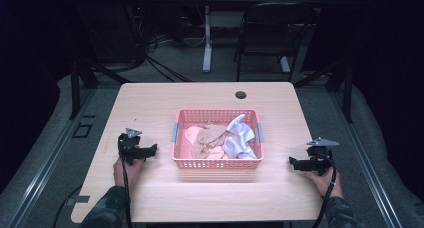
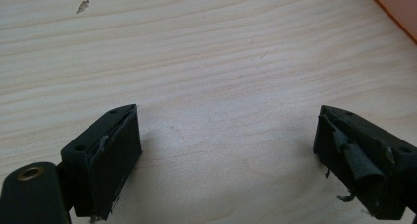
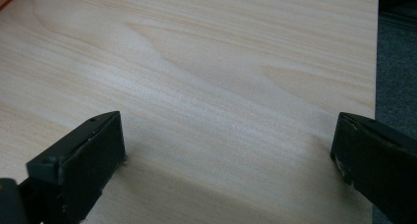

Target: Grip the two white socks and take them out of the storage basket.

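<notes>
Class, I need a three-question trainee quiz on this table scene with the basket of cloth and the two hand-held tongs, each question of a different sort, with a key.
1. True or false: the left tongs are clamped on a cloth.
2. What is in the pink basket? A) bottles B) crumpled cloths C) tools
3. Fill in: both tongs rest on the wooden ____, the right tongs to the basket's right.

Key: 1 false, their jaws stand open over bare wood; 2 B; 3 table.
</notes>
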A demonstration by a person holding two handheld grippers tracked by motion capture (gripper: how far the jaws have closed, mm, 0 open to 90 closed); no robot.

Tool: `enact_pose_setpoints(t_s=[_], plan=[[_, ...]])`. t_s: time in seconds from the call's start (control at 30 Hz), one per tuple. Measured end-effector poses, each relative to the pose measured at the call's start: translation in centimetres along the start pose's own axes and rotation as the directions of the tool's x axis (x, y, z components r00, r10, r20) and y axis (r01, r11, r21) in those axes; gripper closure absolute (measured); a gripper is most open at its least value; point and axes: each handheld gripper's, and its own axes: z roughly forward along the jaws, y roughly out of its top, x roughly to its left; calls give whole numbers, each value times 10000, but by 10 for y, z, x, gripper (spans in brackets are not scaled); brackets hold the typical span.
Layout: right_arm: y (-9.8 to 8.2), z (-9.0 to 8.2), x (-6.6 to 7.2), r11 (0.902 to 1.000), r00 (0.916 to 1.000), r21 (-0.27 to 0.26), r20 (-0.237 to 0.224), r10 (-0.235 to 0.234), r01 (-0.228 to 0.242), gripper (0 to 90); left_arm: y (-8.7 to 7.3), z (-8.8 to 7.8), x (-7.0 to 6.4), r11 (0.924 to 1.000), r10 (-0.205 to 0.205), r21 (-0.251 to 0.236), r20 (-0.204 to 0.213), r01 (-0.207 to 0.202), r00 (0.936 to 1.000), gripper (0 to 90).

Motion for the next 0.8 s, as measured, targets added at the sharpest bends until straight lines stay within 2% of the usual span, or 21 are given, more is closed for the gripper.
enact_pose_setpoints(t_s=[0.07, 0.1, 0.17, 0.27, 0.37, 0.47, 0.5, 0.63, 0.7, 0.8], plan=[[0, 0, 0, 10000, 10000, 1, 6, 10, -10, 0, 0, 0, 0, 10000, 5, 2, -2, -5, 10000, 103], [1, -2, -1, 9996, 9998, 237, 128, -171, 168, 0, 0, 0, 0, 10000, 5, 2, -5, -5, 10000, 103], [1, 0, -1, 9999, 9999, 106, -58, -91, 92, 0, 0, 0, 0, 10000, 8, -24, -2, -8, 10000, 103], [2, 0, -2, 9999, 10000, 121, 47, 32, -33, 0, 0, 1, 0, 10000, 9, -26, 0, -9, 10000, 103], [7, 0, -1, 9982, 9994, 563, 282, 185, -201, 0, 1, 1, 0, 10000, 8, -1, -9, -8, 10000, 103], [13, -1, 2, 9945, 9988, 1047, 490, -30, -22, 0, 2, 2, 0, 10000, 5, -8, -9, -5, 10000, 104], [17, -1, 2, 9904, 9995, 1383, 330, 15, -60, 0, 2, 2, 0, 10000, 4, -6, -7, -4, 10000, 104], [25, -4, 0, 9838, 9996, 1777, 162, 225, -250, 0, 2, 2, 0, 10000, 83, 12, 15, -83, 10000, 105], [31, -9, 1, 9847, 9995, 1721, 192, 240, -270, 0, 2, 2, 0, 10000, 88, 10, 22, -88, 10000, 106], [42, -18, 4, 9871, 9995, 1583, -140, 270, -244, 6, 2, 2, 0, 10000, 94, 16, 21, -94, 10000, 106]])
